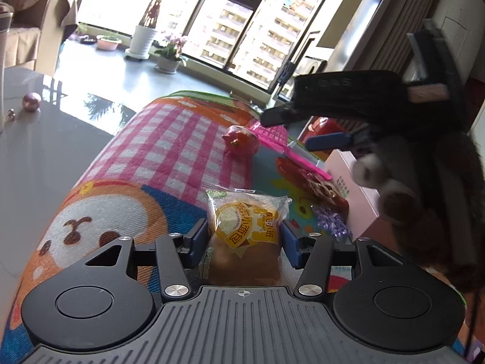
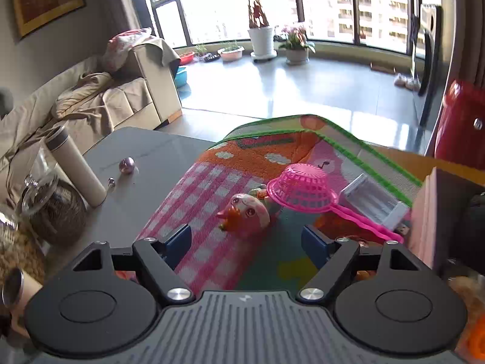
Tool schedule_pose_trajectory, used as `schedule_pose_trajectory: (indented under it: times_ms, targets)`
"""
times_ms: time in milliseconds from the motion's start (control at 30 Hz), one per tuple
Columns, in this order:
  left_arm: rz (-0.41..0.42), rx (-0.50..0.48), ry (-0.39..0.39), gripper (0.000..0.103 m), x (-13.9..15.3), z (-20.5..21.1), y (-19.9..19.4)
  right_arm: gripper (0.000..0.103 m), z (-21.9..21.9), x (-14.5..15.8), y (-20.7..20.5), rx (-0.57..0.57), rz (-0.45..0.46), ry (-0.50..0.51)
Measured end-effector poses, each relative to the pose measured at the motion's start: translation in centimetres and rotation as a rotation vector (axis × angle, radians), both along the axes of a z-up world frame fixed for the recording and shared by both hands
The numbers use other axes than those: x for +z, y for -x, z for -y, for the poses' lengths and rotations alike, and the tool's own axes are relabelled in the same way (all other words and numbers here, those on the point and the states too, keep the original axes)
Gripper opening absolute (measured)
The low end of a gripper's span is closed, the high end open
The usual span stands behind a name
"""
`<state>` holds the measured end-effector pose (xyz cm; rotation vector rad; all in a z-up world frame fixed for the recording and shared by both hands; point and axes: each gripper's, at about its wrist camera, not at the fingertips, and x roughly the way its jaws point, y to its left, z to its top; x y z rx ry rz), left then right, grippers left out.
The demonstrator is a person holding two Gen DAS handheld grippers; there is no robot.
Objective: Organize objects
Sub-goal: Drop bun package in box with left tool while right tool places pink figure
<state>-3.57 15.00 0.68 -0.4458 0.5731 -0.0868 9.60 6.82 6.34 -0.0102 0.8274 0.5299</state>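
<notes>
The work surface was a dark grey table point(image 2: 157, 151) partly covered by a colourful cartoon-print mat point(image 1: 169, 151) with a pink checked panel, in a living room with tall windows, potted plants and a beige sofa point(image 2: 121, 97).

Left gripper point(image 1: 245, 236): the jaws were closed part-way onto a wrapped bread bun point(image 1: 245, 230) in clear film with a yellow label. Both blue pads point(image 1: 200, 236) touched the packet's sides. The packet lay directly between the fingers, extending toward 12 o'clock from the claw.

In the left wrist view, a pink cartoon figurine point(image 1: 241, 141) lay on the mat at 12 o'clock beyond the bun. A pink plastic strainer point(image 1: 272, 133) lay just beside it at 1 o'clock. A pale pink box point(image 1: 354, 182) stood at 2 o'clock.

Right gripper point(image 2: 247, 242): the jaws were wide apart and held nothing. It hung above the mat. The figurine point(image 2: 247, 214) lay between and just ahead of the fingertips, at 12 o'clock, apart from both pads. The strainer point(image 2: 303, 188) lay at 1 o'clock, touching the figurine's far side. A small white tray point(image 2: 372, 197) lay at 2 o'clock beside the strainer's handle.

At 10 o'clock on the bare table stood a cream flask point(image 2: 75, 170), with a small purple ball point(image 2: 127, 165) well apart from it.
</notes>
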Motion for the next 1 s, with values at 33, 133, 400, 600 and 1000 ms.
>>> schedule_pose_trajectory:
  times_ms: [33, 133, 400, 600, 1000]
  targets:
    - [-0.003, 0.005, -0.005, 0.056, 0.1, -0.3, 0.4, 0.08, -1.0, -0.7, -1.3, -0.018, -0.022, 0.007]
    - [-0.01, 0.017, -0.006, 0.056, 0.4, -1.0, 1.6, 0.083, -3.8, -3.6, -4.1, -0.035, -0.073, 0.085]
    - [-0.014, 0.038, -0.011, 0.056, 0.8, -2.1, 2.9, 0.051, 0.6, -1.8, 3.6, 0.102, -0.01, 0.099]
    - [-0.017, -0.065, -0.013, 0.056, 1.4, 1.0, 1.7, 0.051, 9.2, -1.0, 14.0, 0.184, 0.034, 0.165]
    - [0.031, -0.495, -0.166, 0.056, 7.2, 15.9, 1.0, 0.051, 25.7, -1.0, 21.8, -0.156, 0.064, 0.121]
